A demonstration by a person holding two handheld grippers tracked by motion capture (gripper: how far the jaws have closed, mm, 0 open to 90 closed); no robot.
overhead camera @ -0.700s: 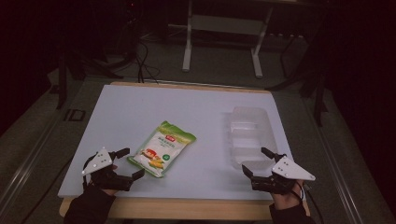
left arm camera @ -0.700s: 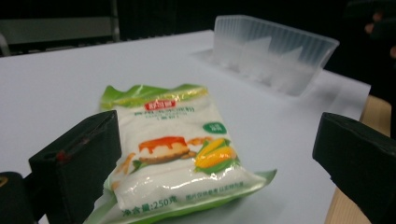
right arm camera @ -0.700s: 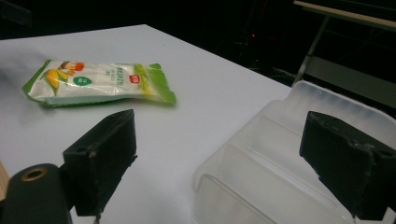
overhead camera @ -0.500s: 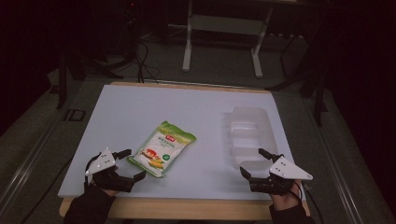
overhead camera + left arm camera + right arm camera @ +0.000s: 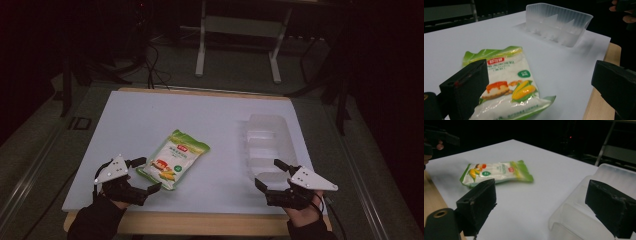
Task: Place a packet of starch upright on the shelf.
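A green and white pouch (image 5: 174, 159) printed with corn and a cake lies flat on the white board (image 5: 150, 115), left of centre. My left gripper (image 5: 149, 174) rests at the pouch's near left corner, open, with one jaw on each side of that corner and nothing pressed. In the left gripper view the pouch (image 5: 509, 80) lies between and beyond the wide jaws of that gripper (image 5: 539, 75). A clear plastic tray (image 5: 267, 145) stands empty at the right. My right gripper (image 5: 266, 172) is open at its near end. In the right gripper view, the gripper (image 5: 544, 200) has one jaw over the tray's rim (image 5: 574, 195).
The white board lies on a wooden table whose bare edge (image 5: 200, 224) runs along the front. Dark floor, cables and a metal stand's legs (image 5: 202, 45) lie beyond the far edge. The other hand (image 5: 434, 140) shows far off in the right gripper view.
Both grippers have barely shifted, and both stay open. The pouch and the tray lie where they were.
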